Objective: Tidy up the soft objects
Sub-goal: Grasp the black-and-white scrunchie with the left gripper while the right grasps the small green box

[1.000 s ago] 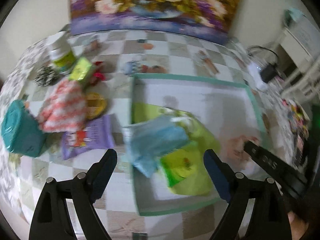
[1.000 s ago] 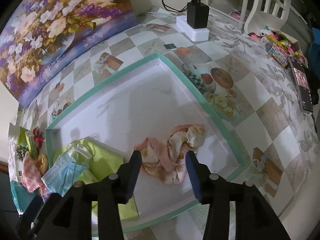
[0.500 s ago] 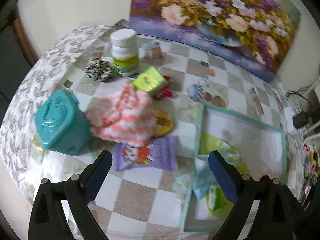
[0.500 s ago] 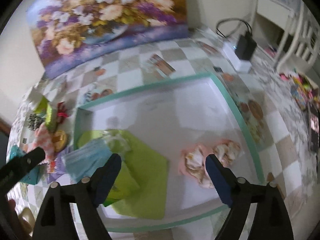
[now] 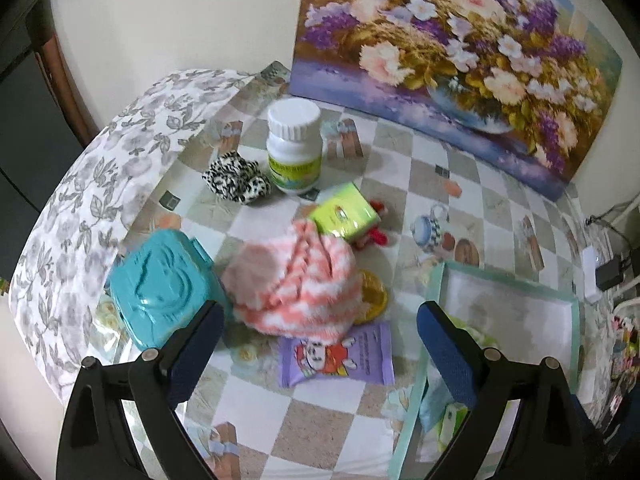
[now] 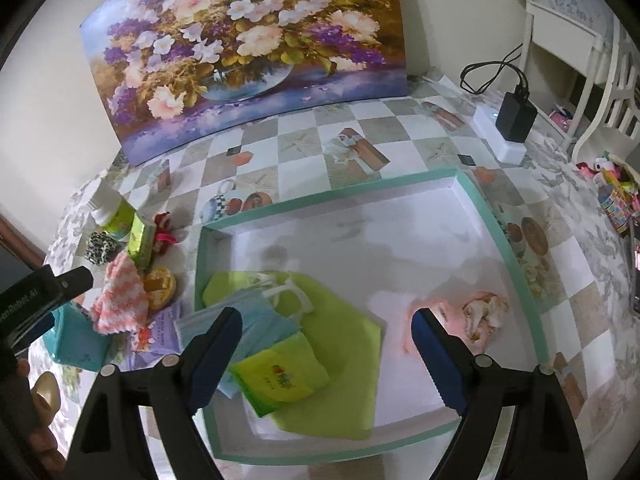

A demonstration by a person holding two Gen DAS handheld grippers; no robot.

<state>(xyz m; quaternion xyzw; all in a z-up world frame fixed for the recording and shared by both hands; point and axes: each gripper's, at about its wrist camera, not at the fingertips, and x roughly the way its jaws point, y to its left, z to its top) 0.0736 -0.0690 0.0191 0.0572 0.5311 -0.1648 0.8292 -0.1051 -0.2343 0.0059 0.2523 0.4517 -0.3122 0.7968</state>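
My left gripper point(image 5: 318, 320) stands open above a fluffy pink-and-white cloth point(image 5: 296, 280), with nothing between its fingers. That cloth lies on the table among a teal box point(image 5: 160, 288), a purple packet point(image 5: 336, 356) and a leopard-print scrunchie point(image 5: 236, 178). My right gripper point(image 6: 326, 320) is open and empty over the teal-rimmed white tray point(image 6: 496, 220). In the tray lie a green cloth point(image 6: 344, 344), blue face masks point(image 6: 248, 324), a green packet point(image 6: 280, 376) and a pink floral cloth point(image 6: 476, 316).
A white bottle point(image 5: 294, 148), a green box point(image 5: 346, 212), a red trinket point(image 5: 376, 234) and a gold disc point(image 5: 372, 296) crowd the pile. A flower painting point(image 6: 248, 52) leans on the wall. A charger on a power strip point(image 6: 514, 120) sits at the back right, toys point(image 6: 612, 192) beyond it.
The left gripper has swung left from over the tray to over the pile. The right jaws have widened and drawn back and up from the pink floral cloth, which stays in the tray.
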